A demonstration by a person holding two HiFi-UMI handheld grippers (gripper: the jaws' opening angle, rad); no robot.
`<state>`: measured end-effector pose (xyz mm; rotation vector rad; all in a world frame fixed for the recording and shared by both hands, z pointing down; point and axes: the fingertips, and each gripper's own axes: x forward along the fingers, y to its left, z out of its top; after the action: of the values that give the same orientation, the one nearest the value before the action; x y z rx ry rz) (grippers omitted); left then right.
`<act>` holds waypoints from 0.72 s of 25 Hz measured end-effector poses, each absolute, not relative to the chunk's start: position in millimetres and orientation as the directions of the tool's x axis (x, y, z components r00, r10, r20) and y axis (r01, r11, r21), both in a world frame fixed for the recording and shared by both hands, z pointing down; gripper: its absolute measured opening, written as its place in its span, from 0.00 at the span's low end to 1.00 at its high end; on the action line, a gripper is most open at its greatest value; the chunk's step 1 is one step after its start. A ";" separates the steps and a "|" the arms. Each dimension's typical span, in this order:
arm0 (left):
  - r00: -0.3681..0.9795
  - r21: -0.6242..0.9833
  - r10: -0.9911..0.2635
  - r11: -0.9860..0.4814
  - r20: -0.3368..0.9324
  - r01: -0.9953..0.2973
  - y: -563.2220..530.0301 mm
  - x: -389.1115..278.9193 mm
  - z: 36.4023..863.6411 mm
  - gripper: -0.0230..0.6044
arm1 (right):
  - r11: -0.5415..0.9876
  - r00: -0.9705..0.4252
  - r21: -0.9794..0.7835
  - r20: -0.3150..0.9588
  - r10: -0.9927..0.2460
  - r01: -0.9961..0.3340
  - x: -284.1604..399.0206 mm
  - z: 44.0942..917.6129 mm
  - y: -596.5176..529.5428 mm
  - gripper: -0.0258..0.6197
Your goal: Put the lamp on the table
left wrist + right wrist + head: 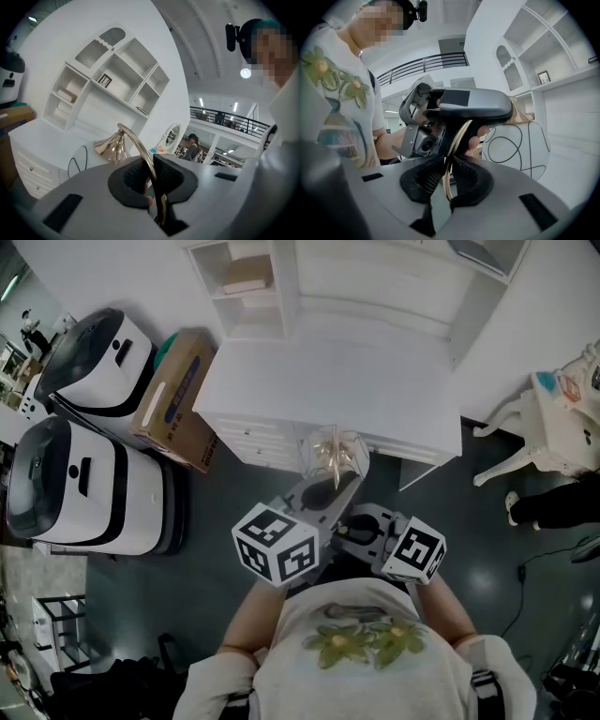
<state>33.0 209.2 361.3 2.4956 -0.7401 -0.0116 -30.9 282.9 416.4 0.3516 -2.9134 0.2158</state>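
Note:
The lamp (334,456) has a thin curved gold arm (136,145), a gold cone cap (110,147) and a white globe shade (516,146) with black line drawing. I hold it in the air just before the front edge of the white table (328,381). My left gripper (323,495) is shut on the gold arm, which runs between its black pads (136,177). My right gripper (354,521) is shut on the same arm lower down, right behind the left one; the arm passes between its pads (466,176). The lamp's base is hidden.
A white shelf unit (253,282) stands at the back of the table. Two white machines (89,362) (75,486) and a cardboard box (178,399) stand at the left. A white side table (553,427) and a person's leg (553,507) are at the right.

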 end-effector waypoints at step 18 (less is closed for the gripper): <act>0.845 0.524 -0.525 -0.695 0.099 -0.493 154.3 8.5 345.9 0.12 | 0.971 -0.961 -0.123 0.213 -0.176 -0.206 -54.3 400.4 231.5 0.14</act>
<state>8.5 154.3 345.9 2.4714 -0.7426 -0.0779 -54.3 231.5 400.4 0.2856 -2.9175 0.2125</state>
